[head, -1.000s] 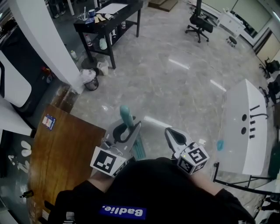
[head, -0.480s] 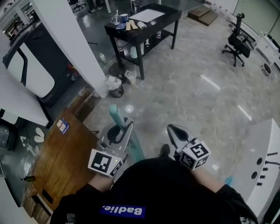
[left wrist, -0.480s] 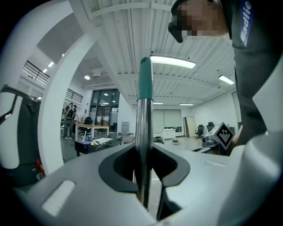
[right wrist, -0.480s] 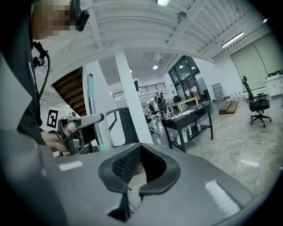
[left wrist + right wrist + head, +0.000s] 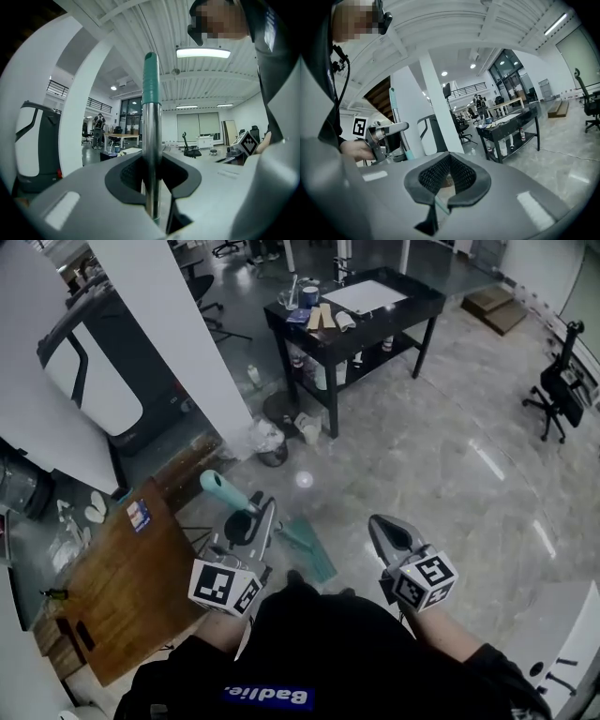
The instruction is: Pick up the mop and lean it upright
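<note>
The mop with a bare metal pole and teal handle grip has already been picked up. It is pinched on the pole by the left tongs and is carried roughly upright, its flat teal head low over the grey marble floor. The right tongs are pressed together, with nothing between them. Leaning is judged still to be done, as no wall or other support is touched by the mop yet.

Compared with a second earlier, the view has swung. The black surface with bottles and the white pillar now sit nearer the centre, the white counter at the right has almost left the picture, and the grip on the pole is unchanged.
</note>
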Available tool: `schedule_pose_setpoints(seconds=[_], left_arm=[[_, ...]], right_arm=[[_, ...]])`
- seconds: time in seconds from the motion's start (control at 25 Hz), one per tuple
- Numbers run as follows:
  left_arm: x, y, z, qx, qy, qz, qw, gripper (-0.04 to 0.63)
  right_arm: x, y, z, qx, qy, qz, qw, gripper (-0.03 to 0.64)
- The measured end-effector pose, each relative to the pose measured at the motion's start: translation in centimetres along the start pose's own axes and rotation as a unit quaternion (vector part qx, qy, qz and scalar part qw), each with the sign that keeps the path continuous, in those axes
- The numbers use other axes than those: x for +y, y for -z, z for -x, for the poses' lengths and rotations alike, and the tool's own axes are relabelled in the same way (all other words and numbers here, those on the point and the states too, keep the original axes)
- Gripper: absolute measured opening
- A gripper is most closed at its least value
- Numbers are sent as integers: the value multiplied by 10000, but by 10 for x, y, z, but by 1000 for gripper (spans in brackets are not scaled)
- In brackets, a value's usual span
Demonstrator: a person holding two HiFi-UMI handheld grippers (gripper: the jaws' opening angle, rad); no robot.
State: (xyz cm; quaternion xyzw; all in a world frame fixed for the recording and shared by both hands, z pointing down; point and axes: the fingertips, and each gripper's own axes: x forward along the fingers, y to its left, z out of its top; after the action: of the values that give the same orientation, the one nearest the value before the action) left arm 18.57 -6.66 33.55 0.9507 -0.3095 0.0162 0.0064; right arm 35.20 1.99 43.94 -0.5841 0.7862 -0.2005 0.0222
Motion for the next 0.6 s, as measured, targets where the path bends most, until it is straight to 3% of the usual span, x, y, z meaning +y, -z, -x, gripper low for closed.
schedule_pose_setpoints(seconds=[0.36,0.6], left_arm=[[70,38,-89,-162,-44,425,9990,97],[142,60,-138,54,98,603,9981,95]], right_arm=[[-53,-35,-97,347,-3,207,9992,2],[-78,-85,-196,490,91,282,9984,2]])
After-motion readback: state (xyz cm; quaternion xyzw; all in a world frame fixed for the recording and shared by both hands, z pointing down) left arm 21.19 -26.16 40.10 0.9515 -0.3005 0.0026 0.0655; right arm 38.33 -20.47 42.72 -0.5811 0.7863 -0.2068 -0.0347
